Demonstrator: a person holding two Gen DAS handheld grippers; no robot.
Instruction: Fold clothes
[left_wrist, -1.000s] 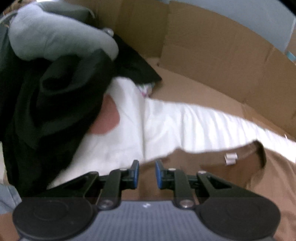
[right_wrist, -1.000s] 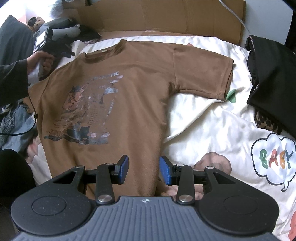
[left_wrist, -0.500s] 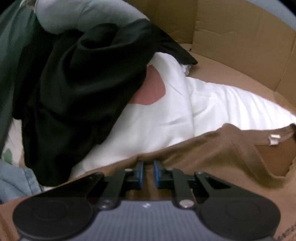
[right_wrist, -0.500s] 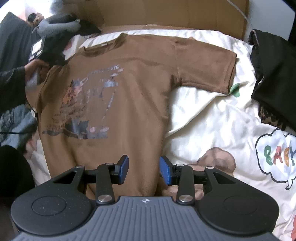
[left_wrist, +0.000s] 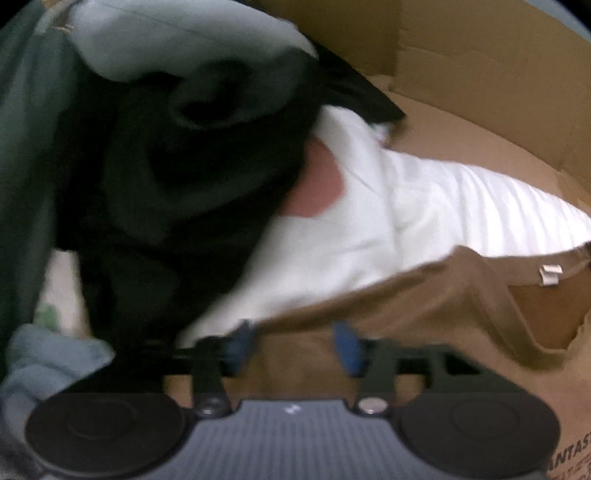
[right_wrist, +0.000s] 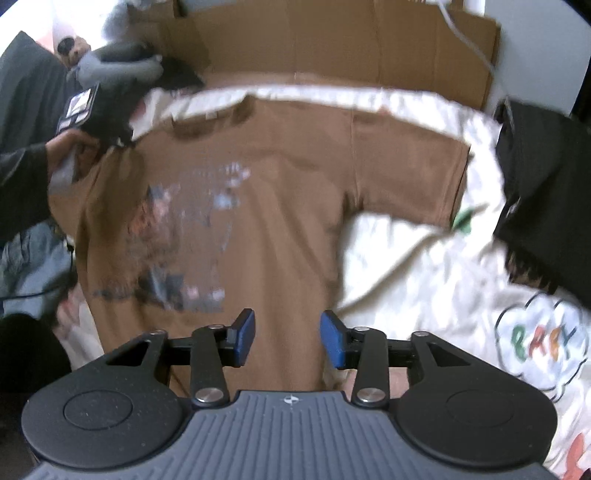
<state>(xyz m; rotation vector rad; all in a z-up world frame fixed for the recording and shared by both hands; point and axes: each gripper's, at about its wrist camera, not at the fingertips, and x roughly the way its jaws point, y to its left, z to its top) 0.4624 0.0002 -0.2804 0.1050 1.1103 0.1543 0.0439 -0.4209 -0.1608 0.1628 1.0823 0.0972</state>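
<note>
left gripper (left_wrist: 293, 345) fingers now opening off brown T-shirt (right_wrist: 258, 192) shoulder, right gripper (right_wrist: 287, 338) opening, lifted

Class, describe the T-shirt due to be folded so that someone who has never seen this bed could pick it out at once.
Find the bed with the white cartoon-print sheet, backed by cardboard. Spread flat across its middle is the brown T-shirt, collar toward the cardboard. It is the only brown garment, with a faded picture print on its chest; the neighbouring clothes are black or grey heaps.
</note>
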